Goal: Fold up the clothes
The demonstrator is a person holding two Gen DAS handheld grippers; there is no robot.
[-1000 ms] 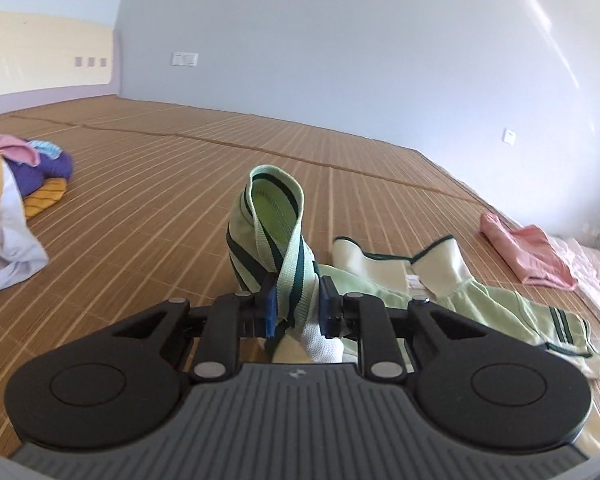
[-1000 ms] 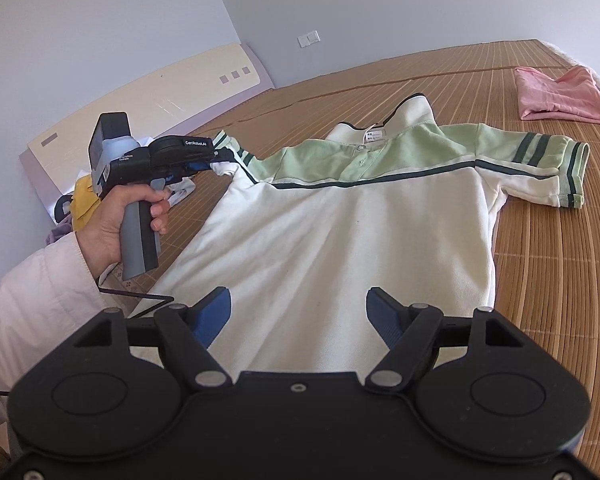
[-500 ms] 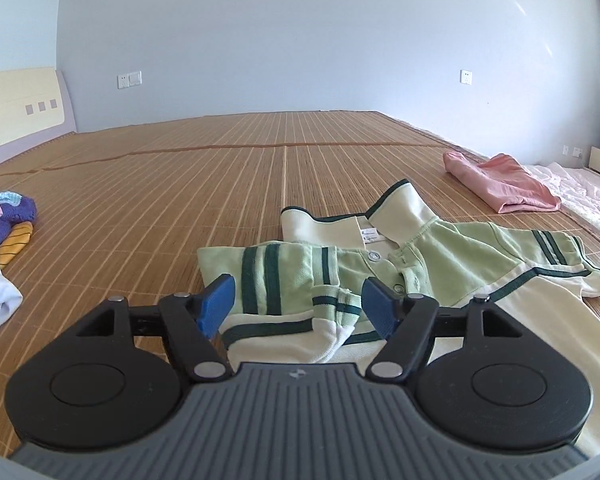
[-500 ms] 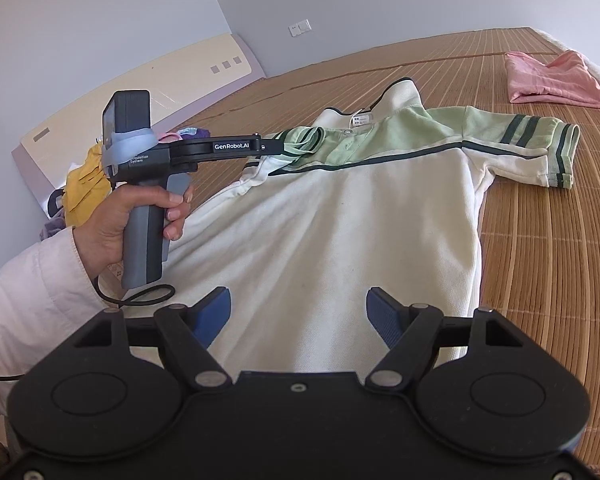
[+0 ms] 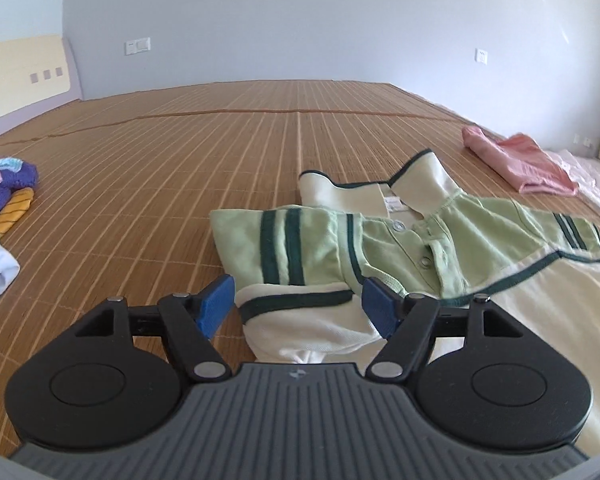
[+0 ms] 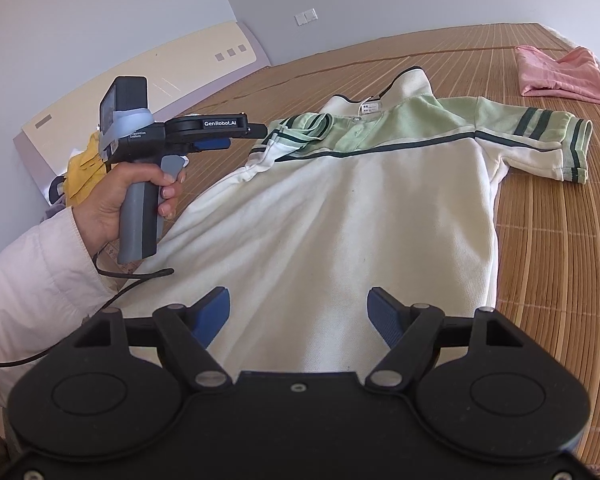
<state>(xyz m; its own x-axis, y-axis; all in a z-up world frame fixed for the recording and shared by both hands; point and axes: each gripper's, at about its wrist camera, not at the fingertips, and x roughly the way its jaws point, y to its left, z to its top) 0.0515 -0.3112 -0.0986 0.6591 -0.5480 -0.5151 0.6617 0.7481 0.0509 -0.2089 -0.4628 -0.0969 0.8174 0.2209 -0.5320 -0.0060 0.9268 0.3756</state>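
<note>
A cream and pale-green short-sleeved polo shirt with dark green stripes [image 6: 340, 208] lies front-up on a brown woven bamboo mat [image 5: 148, 184], its collar toward the far wall. One sleeve [image 5: 276, 248] is folded inward over the shirt's chest, just beside the buttoned placket; the other sleeve [image 6: 540, 140] lies spread flat out to the side.

The left gripper [image 5: 300, 306], held in the person's left hand [image 6: 128, 196] by its grey handle, hovers over the folded sleeve. Its jaws have just been opening and now stand wide apart; the sleeve's cream edge shows between the blue pads [image 5: 216, 304], but neither pad presses on it, so the cloth is released.

The right gripper [image 6: 300, 314] hangs over the shirt's lower body with its jaws spread and nothing gripped.

A folded pink garment [image 6: 560, 76] lies on the mat well apart from the shirt, past the spread sleeve. A heap of yellow, purple and white clothes [image 5: 4, 208] sits well apart from the shirt on the folded-sleeve side.
</note>
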